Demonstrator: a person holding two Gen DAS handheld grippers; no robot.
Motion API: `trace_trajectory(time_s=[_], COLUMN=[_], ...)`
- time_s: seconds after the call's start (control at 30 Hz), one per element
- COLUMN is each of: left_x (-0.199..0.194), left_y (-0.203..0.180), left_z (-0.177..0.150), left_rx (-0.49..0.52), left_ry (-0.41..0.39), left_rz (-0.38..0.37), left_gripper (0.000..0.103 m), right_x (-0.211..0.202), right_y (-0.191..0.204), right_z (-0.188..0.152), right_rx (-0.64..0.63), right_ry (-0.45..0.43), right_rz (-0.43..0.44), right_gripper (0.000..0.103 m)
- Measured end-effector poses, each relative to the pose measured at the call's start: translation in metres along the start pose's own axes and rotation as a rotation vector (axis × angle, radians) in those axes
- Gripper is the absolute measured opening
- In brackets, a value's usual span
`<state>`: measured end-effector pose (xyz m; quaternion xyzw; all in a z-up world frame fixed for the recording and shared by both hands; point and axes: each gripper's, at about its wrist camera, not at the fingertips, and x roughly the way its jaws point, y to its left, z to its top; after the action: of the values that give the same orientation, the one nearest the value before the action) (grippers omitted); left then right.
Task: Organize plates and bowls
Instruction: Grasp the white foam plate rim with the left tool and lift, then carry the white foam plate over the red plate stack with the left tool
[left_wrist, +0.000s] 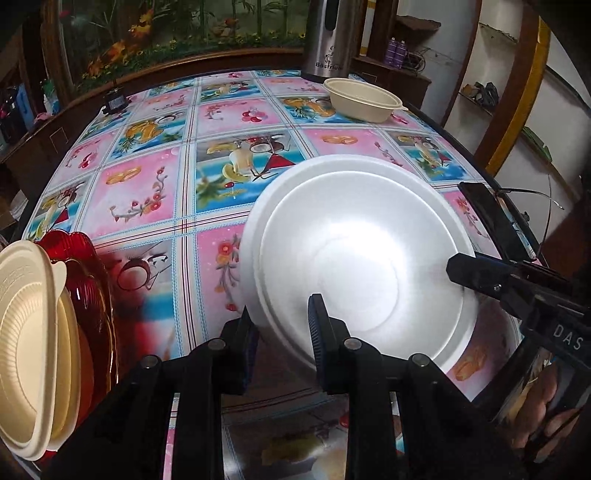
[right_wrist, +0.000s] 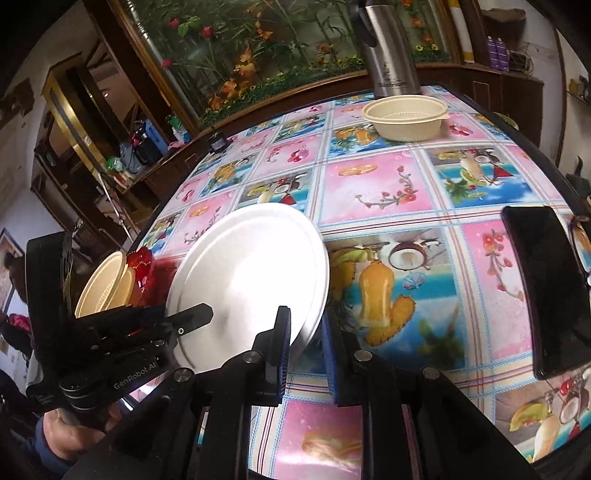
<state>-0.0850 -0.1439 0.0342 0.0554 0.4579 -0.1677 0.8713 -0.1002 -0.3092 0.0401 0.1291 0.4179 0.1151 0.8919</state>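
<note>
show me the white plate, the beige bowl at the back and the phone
white plate (left_wrist: 354, 258): left wrist view, centre of its face
beige bowl (right_wrist: 406, 116): right wrist view, inside wall
phone (right_wrist: 550, 288): right wrist view, middle of the dark screen

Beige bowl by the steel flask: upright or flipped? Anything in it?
Upright and empty: the beige bowl sits rim-up beside the steel flask, its ribbed inside bare.
</note>
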Motion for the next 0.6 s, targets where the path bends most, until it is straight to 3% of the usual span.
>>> trace_trajectory(time_s=[0.6], left_x=[-0.0086], left_y=[-0.0098], left_z=[-0.0029], left_rx=[0.053], left_ry=[-0.080], left_rz=[0.041], left_gripper=[0.023], right_x=[-0.0035], right_y=[0.0009], right_z=[0.0021], right_rx=[0.008], right_ry=[-0.036], right_rz=[-0.005], right_gripper=[0.018])
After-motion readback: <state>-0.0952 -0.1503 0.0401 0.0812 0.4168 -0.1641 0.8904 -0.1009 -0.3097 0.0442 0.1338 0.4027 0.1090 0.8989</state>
